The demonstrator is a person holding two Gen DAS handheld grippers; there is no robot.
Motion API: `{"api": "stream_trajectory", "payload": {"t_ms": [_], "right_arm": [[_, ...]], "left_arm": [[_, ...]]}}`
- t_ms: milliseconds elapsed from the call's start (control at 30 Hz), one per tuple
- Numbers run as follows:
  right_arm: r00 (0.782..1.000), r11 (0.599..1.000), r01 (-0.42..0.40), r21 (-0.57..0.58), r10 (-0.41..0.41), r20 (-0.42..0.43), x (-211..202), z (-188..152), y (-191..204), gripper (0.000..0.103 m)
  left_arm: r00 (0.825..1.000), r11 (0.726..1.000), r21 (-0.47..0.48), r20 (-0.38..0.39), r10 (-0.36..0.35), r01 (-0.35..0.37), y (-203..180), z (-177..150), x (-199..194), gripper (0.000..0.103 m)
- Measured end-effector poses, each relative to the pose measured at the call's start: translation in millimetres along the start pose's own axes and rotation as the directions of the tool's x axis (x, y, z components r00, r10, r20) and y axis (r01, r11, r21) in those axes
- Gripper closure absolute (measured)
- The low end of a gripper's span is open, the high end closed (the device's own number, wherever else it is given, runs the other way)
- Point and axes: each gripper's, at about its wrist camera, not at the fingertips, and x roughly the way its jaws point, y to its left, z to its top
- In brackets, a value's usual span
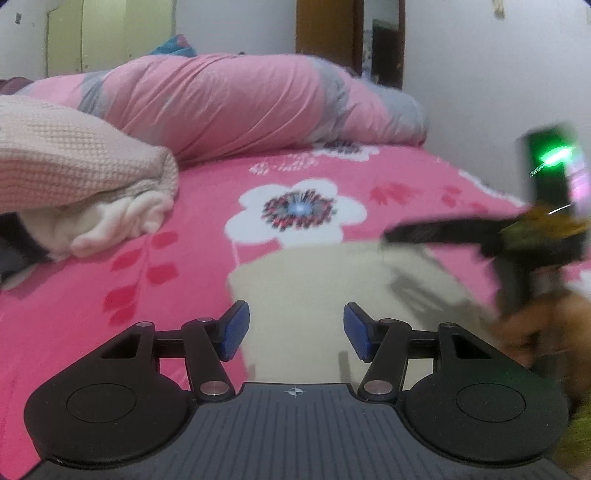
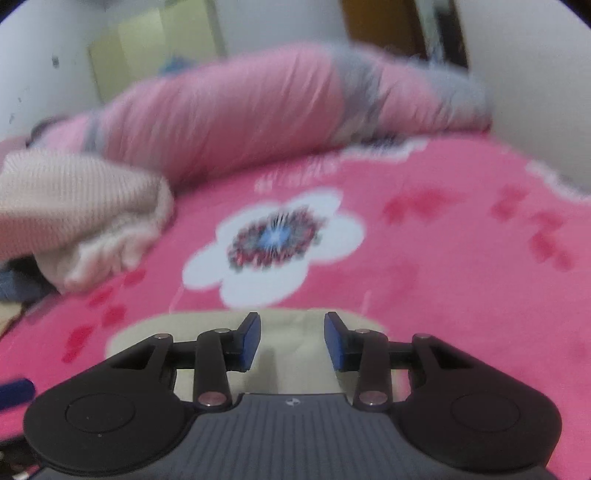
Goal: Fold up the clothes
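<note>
Ahead of me lies a bed under a pink flowered sheet, a rolled pink-and-grey quilt along its far side — white walls behind, a pale green cupboard, a brown door frame

The bedsheet is hot pink, printed with white flowers with blue-and-red centres and red leaf sprigs. The rolled quilt behind is paler pink with grey patches, the knitted sweater a pinkish beige waffle weave over white. The folded cloth is plain cream, and the gripper pads are blue on black arms.
</note>
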Motion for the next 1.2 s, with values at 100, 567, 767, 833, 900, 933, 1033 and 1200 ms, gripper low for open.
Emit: {"api": "stream_trajectory", "payload": {"t_ms": [100, 567, 767, 833, 900, 933, 1033, 1200], "right_arm": [[1.000, 0.996, 0.013, -0.086, -0.011, 0.016, -49, -21, 6, 0.059], [0.996, 0.987, 0.081, -0.139, -0.084, -0.017, -116, -87, 6, 0.059], [0.996, 0.970, 0.086, -0.227, -0.092, -0.016, -131, -108, 10, 0.059], [0.995, 0.966, 0.098, -0.241, -0.101, -0.004, -127, -116, 6, 0.056], [0.996, 0.968, 0.093, -0.232, -0.094, 0.006, -126, -119, 2, 0.052], [0.996, 0.972, 0.087, -0.218, -0.089, 0.004, -125, -119, 0, 0.052], [0.997, 0.977, 0.081, -0.196, -0.081, 0.008, -125, -120, -5, 0.048], [0.996, 0.977, 0.090, -0.193, -0.087, 0.024, -126, -125, -5, 0.048]], "left_arm": [[0.999, 1.000, 0.004, -0.045, -0.003, 0.003, -10, -13, -6, 0.046], [0.993, 0.998, 0.037, -0.110, 0.053, -0.049, -38, -41, -11, 0.044], [0.991, 0.998, 0.040, -0.115, 0.062, -0.058, -42, -43, -12, 0.044], [0.991, 0.997, 0.045, -0.118, 0.061, -0.056, -43, -43, -12, 0.044], [0.991, 0.997, 0.049, -0.118, 0.063, -0.058, -44, -44, -12, 0.044], [0.991, 0.997, 0.048, -0.120, 0.063, -0.057, -44, -43, -12, 0.044], [0.991, 0.997, 0.048, -0.121, 0.064, -0.059, -44, -43, -13, 0.044], [0.990, 0.996, 0.059, -0.121, 0.076, -0.069, -48, -44, -12, 0.044]]}}
